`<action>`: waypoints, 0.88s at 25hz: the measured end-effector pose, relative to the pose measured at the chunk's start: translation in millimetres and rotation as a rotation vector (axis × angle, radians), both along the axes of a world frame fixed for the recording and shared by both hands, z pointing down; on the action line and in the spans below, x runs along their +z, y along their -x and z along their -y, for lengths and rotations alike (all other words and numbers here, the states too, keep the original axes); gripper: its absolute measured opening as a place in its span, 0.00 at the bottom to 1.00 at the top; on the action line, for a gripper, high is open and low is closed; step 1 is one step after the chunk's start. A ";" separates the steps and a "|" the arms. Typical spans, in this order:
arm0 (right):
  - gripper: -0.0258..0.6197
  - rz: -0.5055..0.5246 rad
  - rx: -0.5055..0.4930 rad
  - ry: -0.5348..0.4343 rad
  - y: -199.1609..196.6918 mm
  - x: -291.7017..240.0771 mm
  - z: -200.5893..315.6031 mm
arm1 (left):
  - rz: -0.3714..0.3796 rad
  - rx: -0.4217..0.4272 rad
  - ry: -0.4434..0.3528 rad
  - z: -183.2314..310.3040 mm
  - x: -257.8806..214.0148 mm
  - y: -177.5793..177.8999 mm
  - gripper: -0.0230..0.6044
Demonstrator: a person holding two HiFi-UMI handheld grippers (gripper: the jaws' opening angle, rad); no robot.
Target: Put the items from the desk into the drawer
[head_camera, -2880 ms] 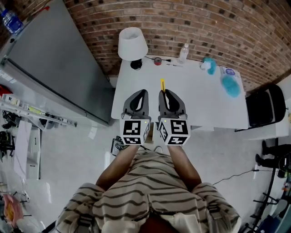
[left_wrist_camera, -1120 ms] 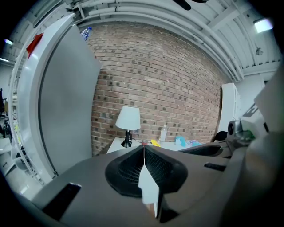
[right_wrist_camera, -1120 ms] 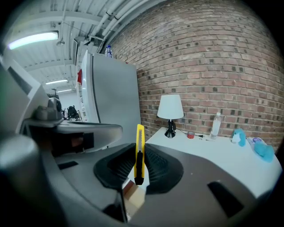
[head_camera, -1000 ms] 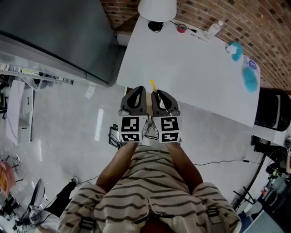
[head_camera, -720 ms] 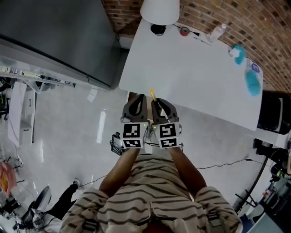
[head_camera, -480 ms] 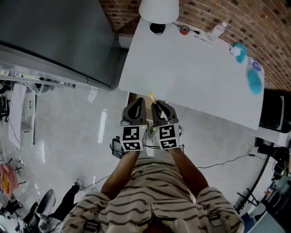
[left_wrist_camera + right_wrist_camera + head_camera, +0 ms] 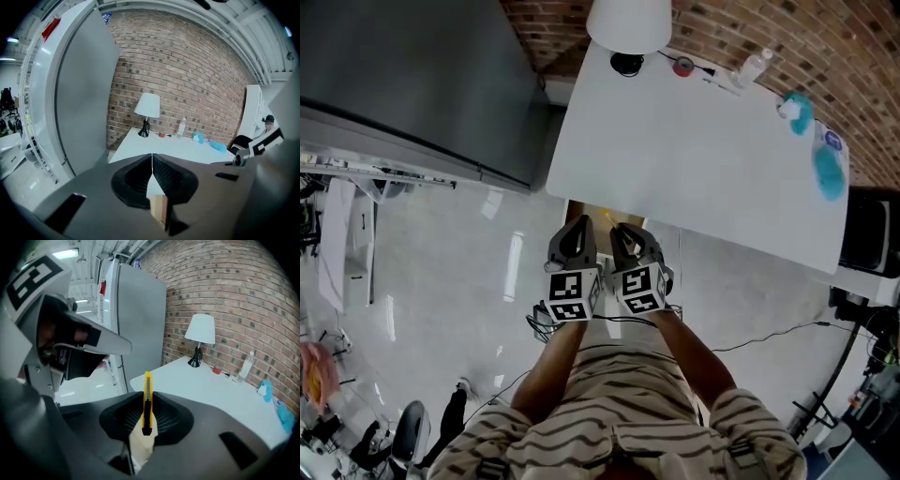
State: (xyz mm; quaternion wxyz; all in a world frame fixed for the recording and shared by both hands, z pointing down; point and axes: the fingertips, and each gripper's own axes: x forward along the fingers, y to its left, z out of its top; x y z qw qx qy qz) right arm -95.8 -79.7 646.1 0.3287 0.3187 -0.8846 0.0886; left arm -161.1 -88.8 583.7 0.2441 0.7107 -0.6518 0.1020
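A yellow utility knife (image 7: 147, 389) stands upright between the jaws of my right gripper (image 7: 146, 401), which is shut on it. In the head view its tip (image 7: 607, 217) pokes out ahead of the right gripper (image 7: 621, 231), just off the near edge of the white desk (image 7: 694, 159). My left gripper (image 7: 578, 225) sits close beside it, shut with nothing in it; its jaws (image 7: 152, 161) meet in a thin line. A light wooden drawer (image 7: 581, 208) shows under the desk's edge, below both grippers.
At the desk's back stand a white lamp (image 7: 628, 21), a red tape roll (image 7: 682, 66) and a clear bottle (image 7: 753, 67). Teal items (image 7: 830, 173) lie at its right end. A grey cabinet (image 7: 403, 75) stands left, a black chair (image 7: 870, 244) right.
Both grippers have drawn back from over the desk to just past its near edge, above the drawer. The knife stays in the right gripper.
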 end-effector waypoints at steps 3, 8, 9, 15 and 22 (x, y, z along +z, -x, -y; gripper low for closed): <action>0.14 -0.029 -0.042 -0.012 4.9 13.8 -3.4 | -0.005 -0.011 0.013 -3.1 6.5 5.2 0.05; 0.14 -0.081 -0.116 -0.033 10.0 37.6 -3.7 | -0.031 -0.012 0.037 -7.4 20.8 7.4 0.05; 0.14 -0.089 -0.126 -0.033 10.7 42.1 -3.4 | -0.032 -0.015 0.040 -8.1 23.4 8.4 0.05; 0.14 -0.154 -0.196 -0.046 13.3 70.0 -5.4 | -0.034 -0.030 0.052 -10.7 35.6 13.4 0.05; 0.14 -0.253 -0.308 -0.056 18.3 111.4 -20.1 | -0.069 -0.051 0.059 -10.5 46.9 12.3 0.05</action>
